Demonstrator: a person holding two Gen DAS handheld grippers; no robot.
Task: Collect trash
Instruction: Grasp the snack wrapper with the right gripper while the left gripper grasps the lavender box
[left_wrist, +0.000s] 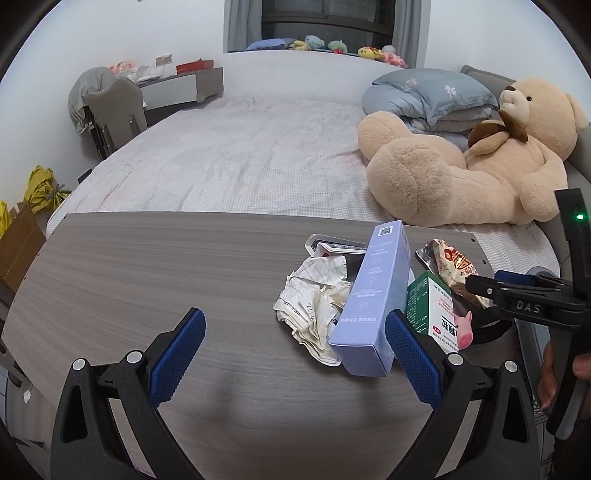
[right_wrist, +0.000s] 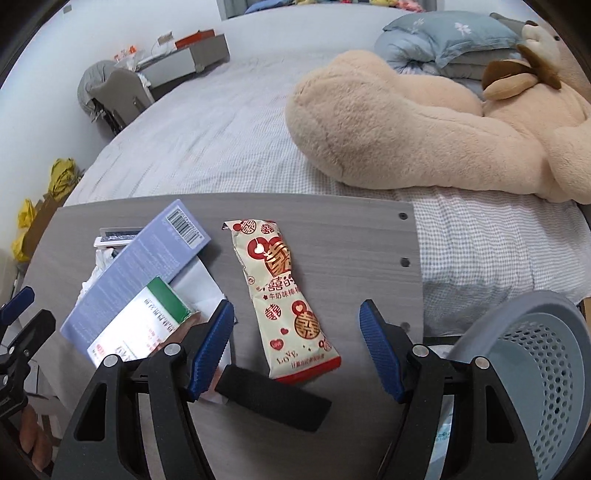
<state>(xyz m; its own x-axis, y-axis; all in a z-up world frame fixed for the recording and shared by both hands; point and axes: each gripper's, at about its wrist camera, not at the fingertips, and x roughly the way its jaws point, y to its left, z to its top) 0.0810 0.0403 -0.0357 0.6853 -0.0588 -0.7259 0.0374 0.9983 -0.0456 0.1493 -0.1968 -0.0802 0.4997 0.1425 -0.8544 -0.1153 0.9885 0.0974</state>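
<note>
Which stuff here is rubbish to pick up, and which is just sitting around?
Rubbish job: crumpled paper, purple box, green box, snack wrapper, blue bin, left claw, right claw, both open.

Just around: teddy bear, pillow, yellow bags.

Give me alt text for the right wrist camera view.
An open hand-held gripper hovers over a snack wrapper on a grey table, boxes to its left, a laundry-style basket at right, and a teddy bear on the bed behind.
</note>
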